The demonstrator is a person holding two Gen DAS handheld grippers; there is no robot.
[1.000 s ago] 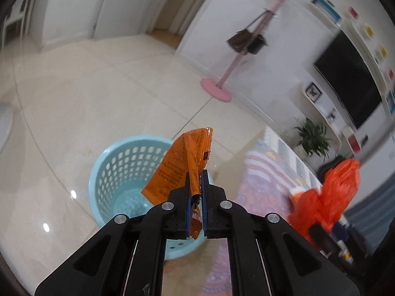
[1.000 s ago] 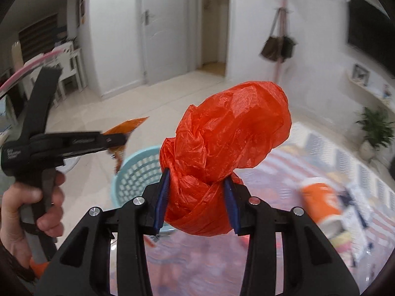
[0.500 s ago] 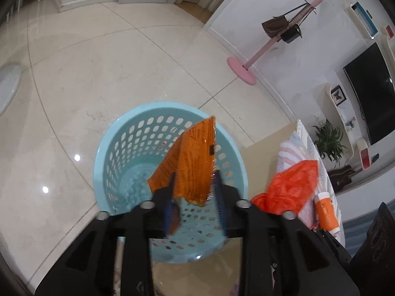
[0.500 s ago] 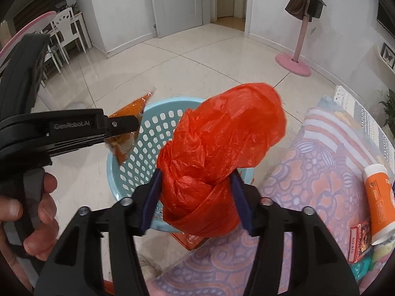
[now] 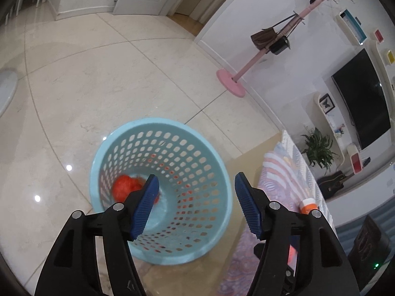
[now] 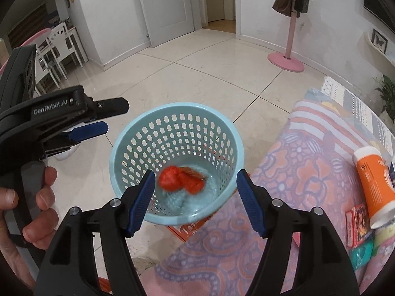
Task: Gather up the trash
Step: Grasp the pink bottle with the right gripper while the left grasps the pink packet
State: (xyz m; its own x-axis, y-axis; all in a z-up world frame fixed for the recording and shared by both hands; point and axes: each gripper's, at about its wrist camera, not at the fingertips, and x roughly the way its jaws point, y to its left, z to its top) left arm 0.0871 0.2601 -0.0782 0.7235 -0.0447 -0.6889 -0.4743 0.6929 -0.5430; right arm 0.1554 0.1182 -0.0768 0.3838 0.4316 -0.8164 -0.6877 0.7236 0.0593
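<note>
A light blue perforated bin (image 5: 197,148) (image 6: 177,113) stands on the tiled floor beside a table. A crumpled red plastic bag (image 6: 170,178) (image 5: 124,187) and an orange wrapper (image 6: 195,177) lie at its bottom. My left gripper (image 5: 196,202) is open and empty above the bin's near rim; it also shows in the right wrist view (image 6: 103,117) at the left. My right gripper (image 6: 195,197) is open and empty above the bin.
A table with a patterned cloth (image 6: 308,167) stands right of the bin. On it lie an orange-and-white tube (image 6: 372,180) and a small red packet (image 6: 358,224). A pink coat stand (image 5: 237,83) is by the wall, and an orange box (image 6: 190,229) lies under the bin.
Both grippers opened. The orange wrapper left the left gripper and the red bag left the right gripper; both now lie in the bin.
</note>
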